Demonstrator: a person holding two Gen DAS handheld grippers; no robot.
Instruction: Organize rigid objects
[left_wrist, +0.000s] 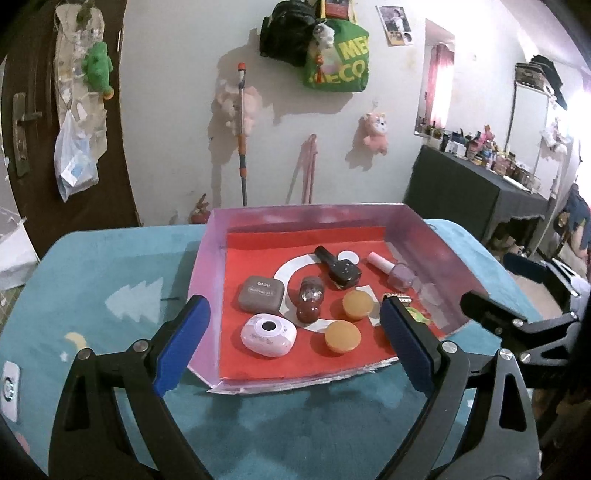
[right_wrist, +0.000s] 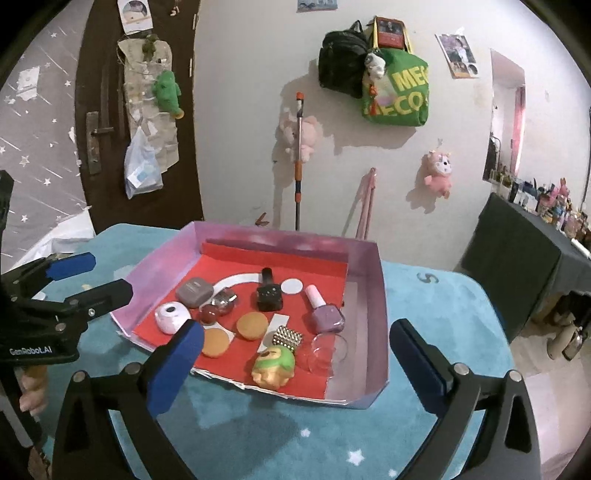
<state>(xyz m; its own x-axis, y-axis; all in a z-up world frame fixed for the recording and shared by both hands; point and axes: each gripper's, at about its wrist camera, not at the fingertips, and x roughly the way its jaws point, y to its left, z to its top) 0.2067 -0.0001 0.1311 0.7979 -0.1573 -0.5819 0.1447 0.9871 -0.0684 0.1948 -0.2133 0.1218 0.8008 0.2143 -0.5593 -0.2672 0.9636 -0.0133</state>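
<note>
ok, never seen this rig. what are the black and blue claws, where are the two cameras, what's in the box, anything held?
No robot arm here: a person holds a two-finger gripper in each hand, with a fisheye camera on each looking forward along its fingers. One picture is from the left gripper, the other from the right gripper. Both have their jaws open and hold nothing. On the blue cloth sits a shallow box with a red floor. Inside: a black nail polish bottle, a lilac nail polish bottle, two orange round pieces, a grey case, a white case and a green-capped toy head.
</note>
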